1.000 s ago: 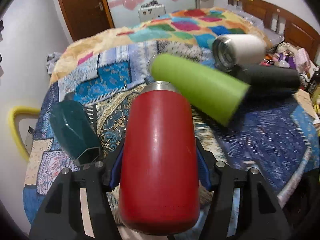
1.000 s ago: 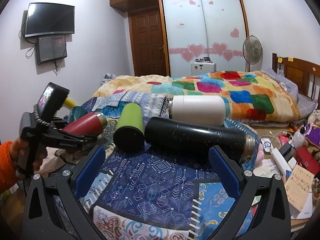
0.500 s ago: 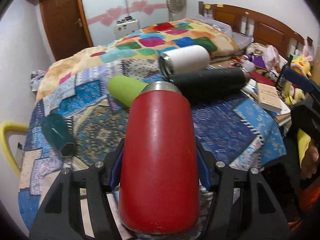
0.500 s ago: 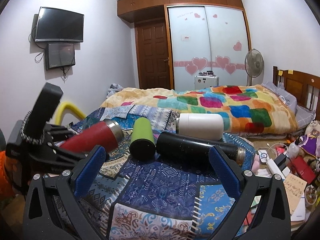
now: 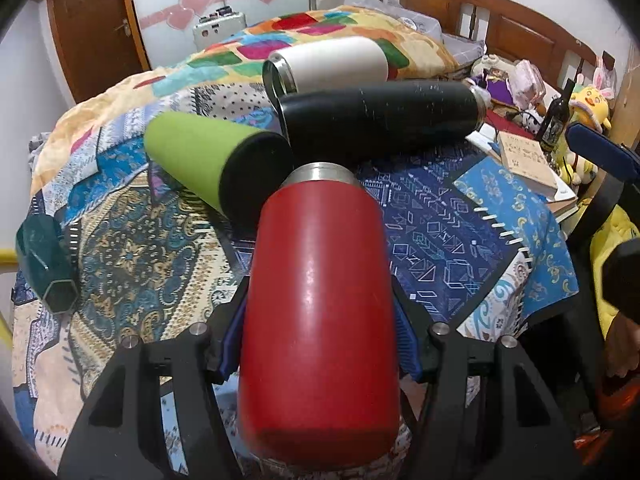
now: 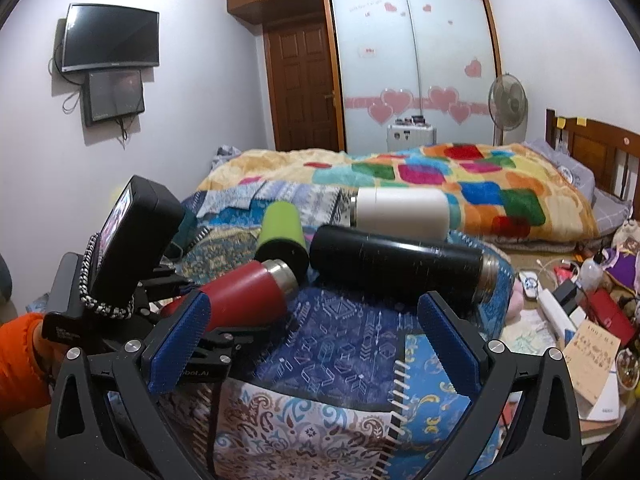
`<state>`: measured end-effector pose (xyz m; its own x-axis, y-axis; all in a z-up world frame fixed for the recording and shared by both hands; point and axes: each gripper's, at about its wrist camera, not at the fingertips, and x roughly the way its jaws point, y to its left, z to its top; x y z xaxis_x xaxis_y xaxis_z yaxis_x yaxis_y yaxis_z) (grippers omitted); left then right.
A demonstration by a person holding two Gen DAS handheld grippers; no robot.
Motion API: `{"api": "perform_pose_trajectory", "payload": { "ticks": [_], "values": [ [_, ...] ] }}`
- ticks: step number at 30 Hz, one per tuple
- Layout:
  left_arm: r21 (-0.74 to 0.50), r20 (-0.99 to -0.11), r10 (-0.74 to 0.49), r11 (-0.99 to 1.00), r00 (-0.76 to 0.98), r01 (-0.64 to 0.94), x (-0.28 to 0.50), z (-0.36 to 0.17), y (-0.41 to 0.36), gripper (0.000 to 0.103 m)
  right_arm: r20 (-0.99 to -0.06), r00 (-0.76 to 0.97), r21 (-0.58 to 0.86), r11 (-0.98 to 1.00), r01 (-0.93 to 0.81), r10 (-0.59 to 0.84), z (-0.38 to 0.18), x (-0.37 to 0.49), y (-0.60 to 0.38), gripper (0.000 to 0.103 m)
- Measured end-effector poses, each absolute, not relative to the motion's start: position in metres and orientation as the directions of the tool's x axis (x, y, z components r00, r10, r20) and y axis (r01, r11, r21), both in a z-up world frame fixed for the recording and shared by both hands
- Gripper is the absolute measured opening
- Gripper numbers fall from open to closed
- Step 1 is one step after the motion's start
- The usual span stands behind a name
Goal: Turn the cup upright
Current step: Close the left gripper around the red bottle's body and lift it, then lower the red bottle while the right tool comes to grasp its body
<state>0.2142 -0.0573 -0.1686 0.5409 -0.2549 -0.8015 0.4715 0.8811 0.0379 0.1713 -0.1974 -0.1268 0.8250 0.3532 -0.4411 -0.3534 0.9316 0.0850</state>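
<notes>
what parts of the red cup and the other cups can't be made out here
- Red cup mouth: in the left wrist view it faces away, so only its steel rim shows; in the right wrist view it is too small.
- Red cup base: in the right wrist view the right claw finger covers it.
- Green cup mouth: faces away in both views.
- Left claw pads: the red cup hides most of them.

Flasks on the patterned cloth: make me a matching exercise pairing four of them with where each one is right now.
Things:
1. red flask
2. green flask
3. white flask
4. black flask

Places:
A. lying farthest back, steel mouth showing
B. clamped in the left tool
C. lying in front of the white one
D. lying left of the black one, dark base toward the camera

Pairs: 1-B, 2-D, 3-A, 4-C
</notes>
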Motion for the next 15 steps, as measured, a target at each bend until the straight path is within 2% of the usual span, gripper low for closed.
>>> {"api": "perform_pose_trajectory", "payload": {
  "ticks": [7,10,13,15],
  "values": [
    [0.07,-0.783,-0.256,0.869,0.567,0.49,0.21,-0.168,-0.057,0.063,-0.459,0.826,0.078,0.942,-0.327,0.325,-0.133,0.179,-0.205,0.103],
    [0.066,-0.767,-0.266,0.872,0.584,0.484,0.207,-0.16,-0.052,0.072,-0.455,0.833,0.071,0.945,-0.319,0.315,-0.129,0.181,-0.207,0.103],
    [0.025,-0.734,-0.297,0.887,0.61,0.461,0.203,-0.143,-0.035,0.074,-0.459,0.832,0.068,0.947,-0.315,0.31,-0.131,0.186,-0.206,0.103],
    [0.02,-0.709,-0.29,0.903,0.643,0.429,0.202,-0.134,-0.021,0.081,-0.473,0.825,0.066,0.947,-0.315,0.308,-0.135,0.192,-0.203,0.103]
  ]
}}
